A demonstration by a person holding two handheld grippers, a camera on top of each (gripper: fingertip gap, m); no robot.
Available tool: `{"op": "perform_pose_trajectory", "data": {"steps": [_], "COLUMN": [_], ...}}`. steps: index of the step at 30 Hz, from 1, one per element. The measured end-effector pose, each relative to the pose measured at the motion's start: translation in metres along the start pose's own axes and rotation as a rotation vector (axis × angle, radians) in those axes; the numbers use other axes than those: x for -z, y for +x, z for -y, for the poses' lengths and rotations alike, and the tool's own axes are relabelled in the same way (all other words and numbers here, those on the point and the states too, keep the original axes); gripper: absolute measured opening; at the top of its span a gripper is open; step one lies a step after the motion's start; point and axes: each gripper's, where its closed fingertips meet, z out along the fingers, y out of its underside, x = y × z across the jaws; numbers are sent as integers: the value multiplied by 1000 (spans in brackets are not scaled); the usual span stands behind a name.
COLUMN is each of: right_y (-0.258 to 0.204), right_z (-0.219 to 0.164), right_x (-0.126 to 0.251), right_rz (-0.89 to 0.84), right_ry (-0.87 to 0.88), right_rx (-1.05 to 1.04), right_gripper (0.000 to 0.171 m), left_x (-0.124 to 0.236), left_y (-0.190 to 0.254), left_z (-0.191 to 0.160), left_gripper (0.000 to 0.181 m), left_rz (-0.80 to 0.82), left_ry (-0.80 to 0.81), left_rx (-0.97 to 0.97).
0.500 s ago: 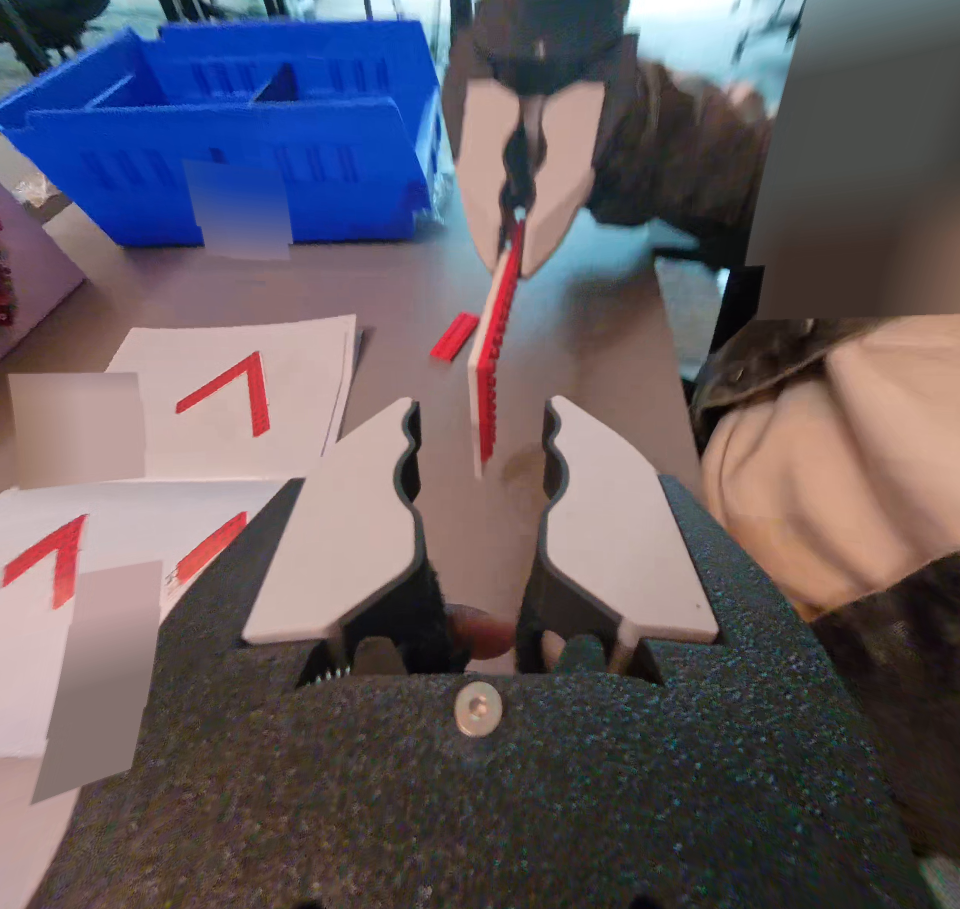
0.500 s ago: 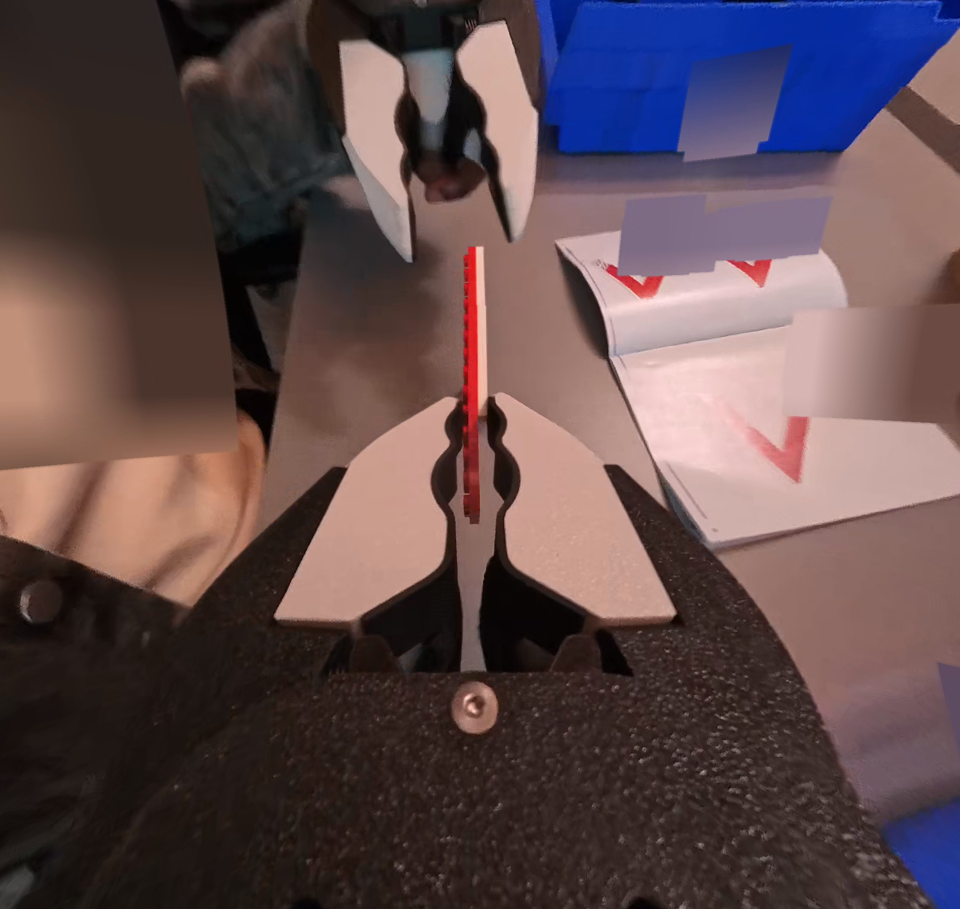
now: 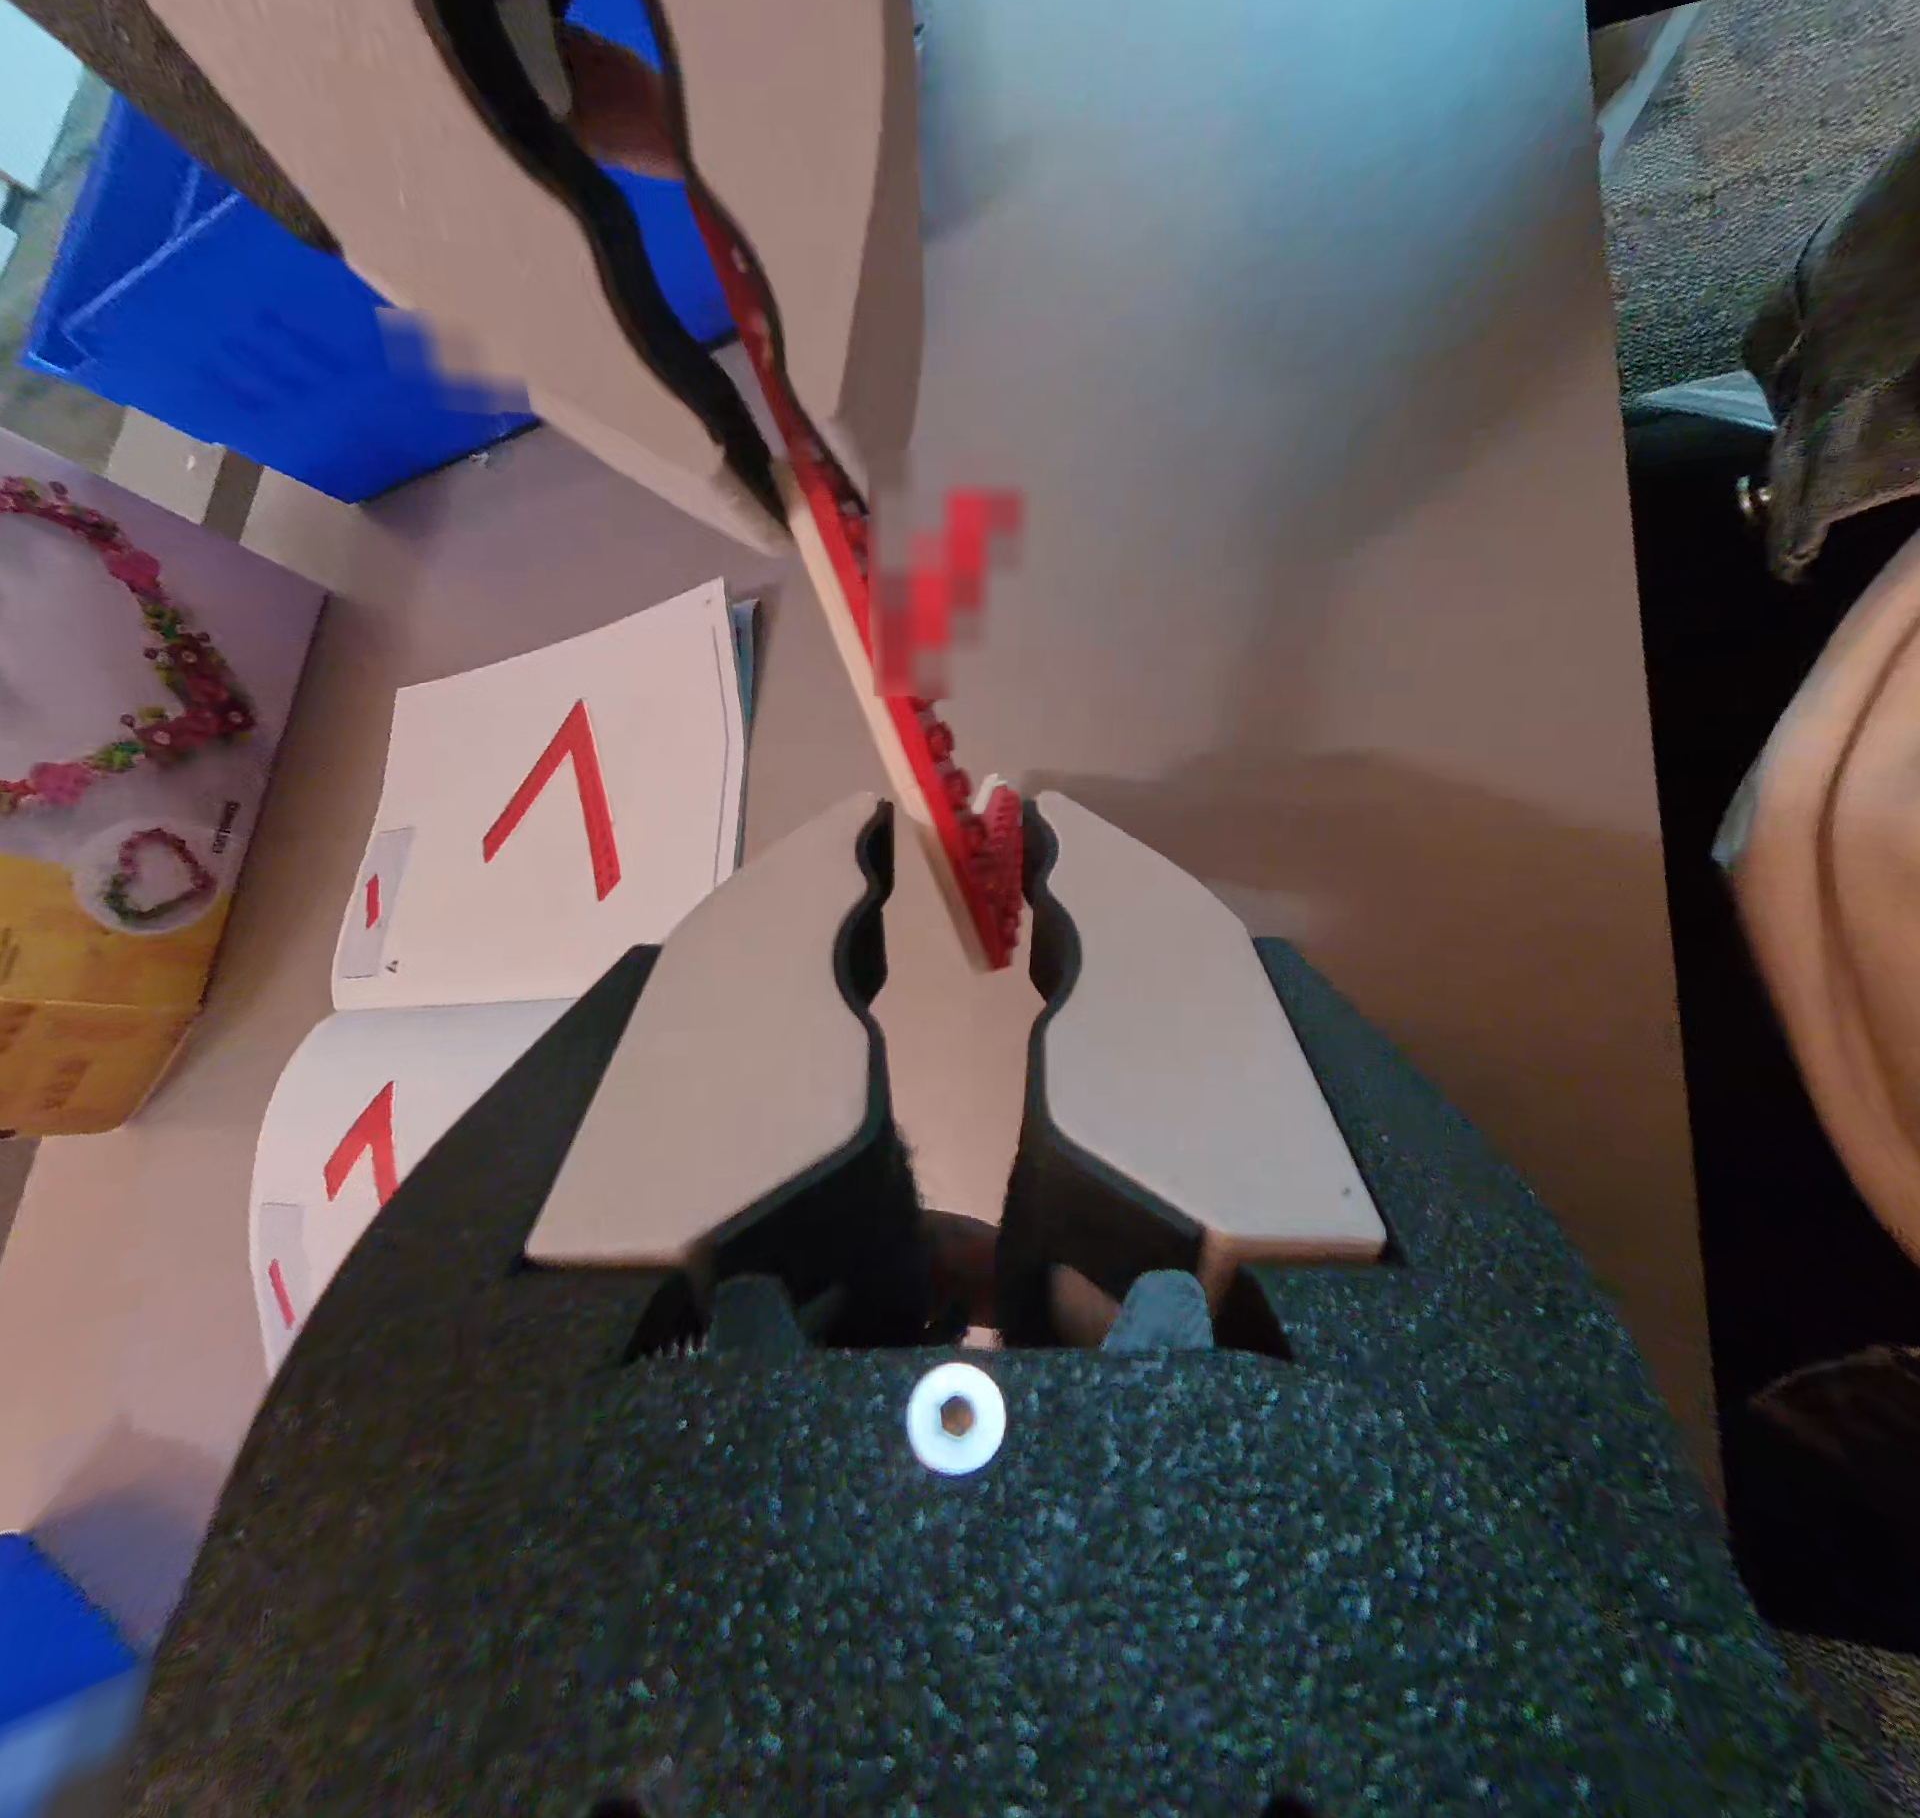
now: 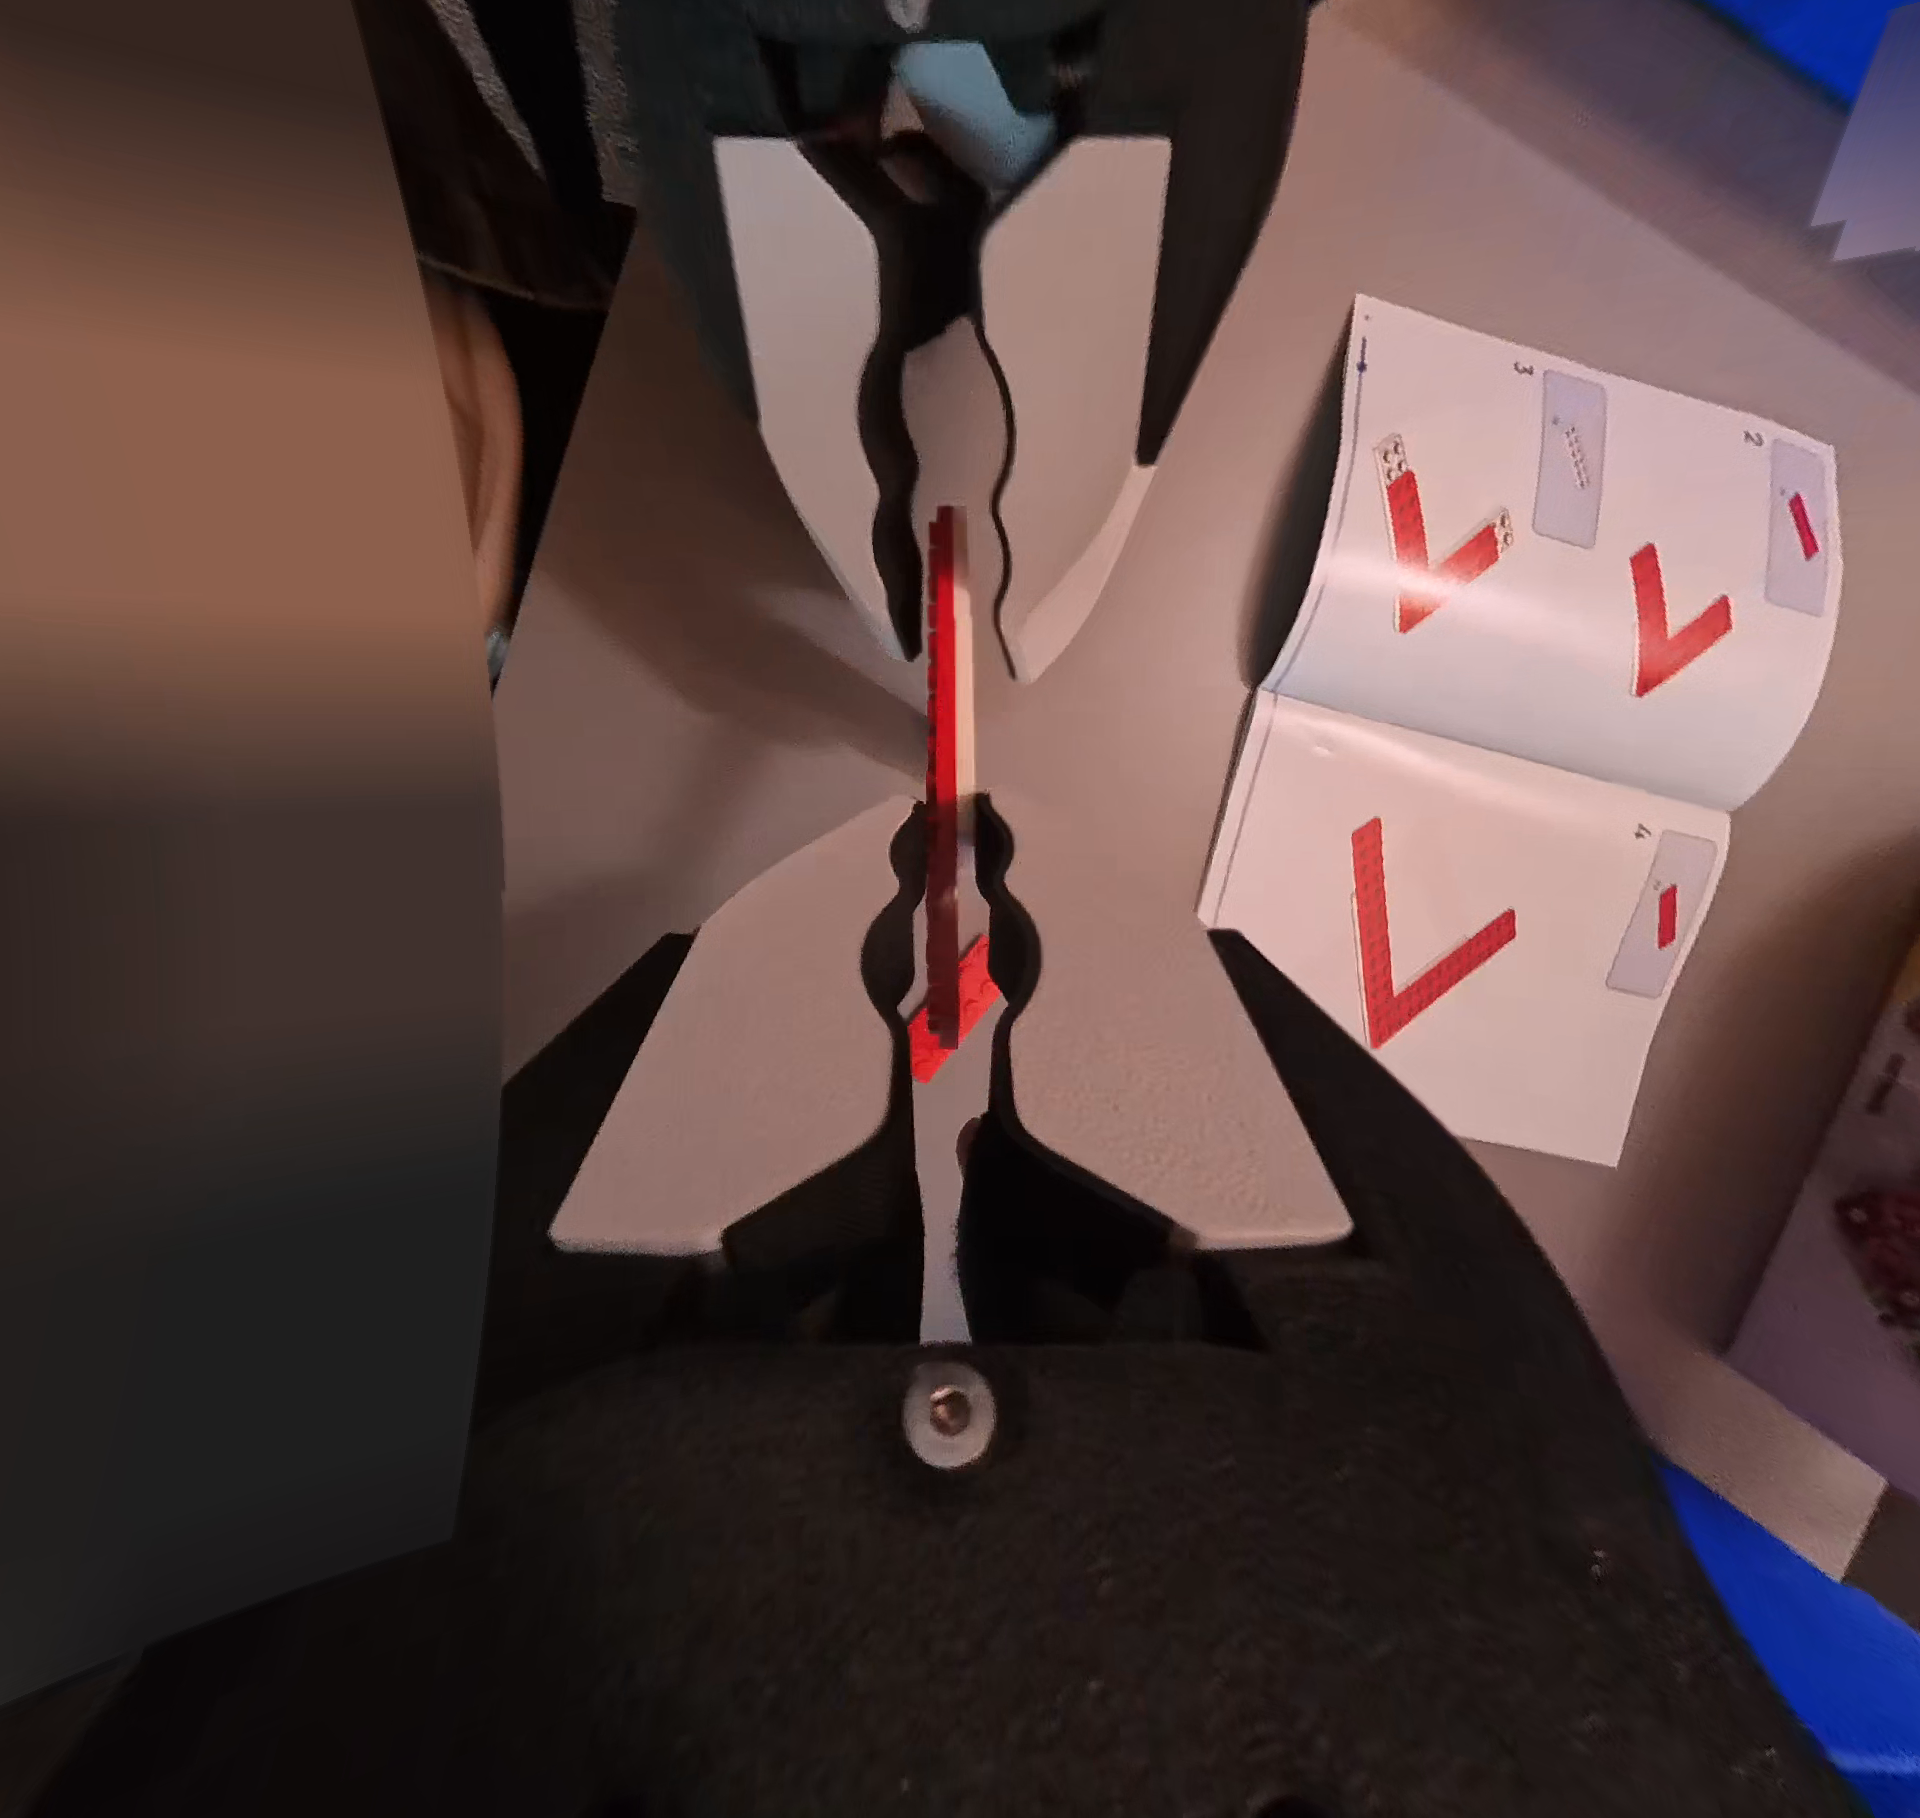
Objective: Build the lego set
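A: Right gripper (image 4: 948, 812) status?

B: Clamped down on one end of the red-and-white strip (image 4: 951, 667). Strip is edge-on in its wrist view, long axis running straight out along the fingers toward the other gripper.

A: Left gripper (image 3: 956, 812)?

B: Jaws parted, a gap on both sides. The strip's free end sits between its fingertips, nearer the right-hand finger; I can't tell if it touches. No grip yet, I'd say.

A: So the strip bridges the two?

B: Yes. Held off the table (image 4: 1195, 334), tip to tip between the grippers, which face each other head-on. In the left view it runs tilted, up and to the left into the right one's jaws.

A: Anything under it?

B: Small red piece (image 4: 951, 1025) lying on the table below the right jaws, angled across the strip's line. Open booklet (image 4: 1507, 750) off to the side; blue bin (image 3: 260, 334) farther back.

A: Next move hinges on?

B: My read: the left closing squarely across the strip's thin faces. It's off-centre, so shift sideways first or it'll skew.
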Motion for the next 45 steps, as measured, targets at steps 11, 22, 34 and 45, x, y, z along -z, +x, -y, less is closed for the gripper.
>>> {"op": "perform_pose_trajectory", "data": {"steps": [11, 22, 34, 45], "right_y": [31, -7, 6, 0], "right_z": [-9, -105, -59, -17], "right_x": [40, -52, -15, -22], "right_rz": [-354, -237, -342, -128], "right_ry": [139, 106, 233, 225], "right_rx": [-226, -563, -182, -104], "right_gripper": [56, 35, 16, 16], "left_x": [17, 26, 46, 26], "left_y": [-36, -47, -53, -25], "left_z": [6, 8, -3, -28], "left_gripper": [7, 7, 7, 8], "left_rz": [-64, -217, -178, -76], "left_ry": [353, 632, 887, 798], "left_rx": [455, 1070, 1503, 1765]}}
